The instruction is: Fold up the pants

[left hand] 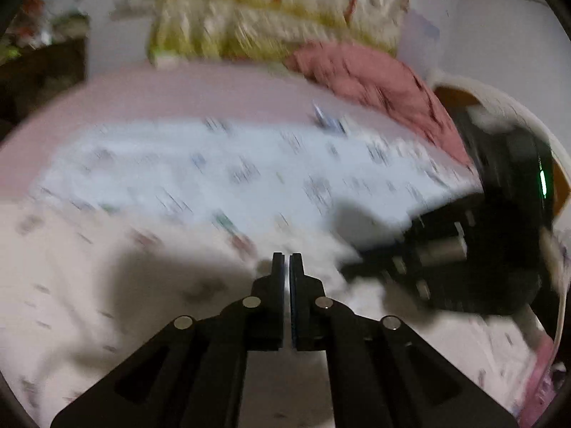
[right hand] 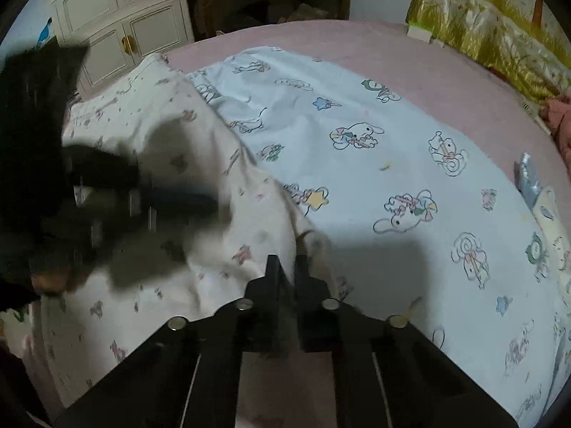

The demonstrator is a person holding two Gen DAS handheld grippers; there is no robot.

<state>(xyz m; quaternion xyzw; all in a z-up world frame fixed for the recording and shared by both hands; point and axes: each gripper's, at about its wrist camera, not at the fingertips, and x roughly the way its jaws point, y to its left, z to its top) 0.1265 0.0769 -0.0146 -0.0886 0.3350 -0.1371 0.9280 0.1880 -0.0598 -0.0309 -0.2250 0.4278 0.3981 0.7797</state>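
The pants (right hand: 150,164), cream-white with a small pastel print, are laid on the bed (right hand: 410,67) over a pale blue cartoon-print sheet (right hand: 374,164), and the step in hand is judged to be the taking of a grip for a fold. The right gripper (right hand: 287,264) is seen with its jaws nearly together at the pants' edge, where a pinch of cloth appears to be caught between them; only a narrow gap is left. The left gripper (left hand: 286,260) is closed, its pads meeting with nothing visible between them, and is held low over the cream fabric. For the next move, a firm hold by the right gripper would be called for, then a lift and carry of that edge across the garment. The left view is heavily blurred, so the print and folds are hard to read; the pants' full outline is cut off by both frames.
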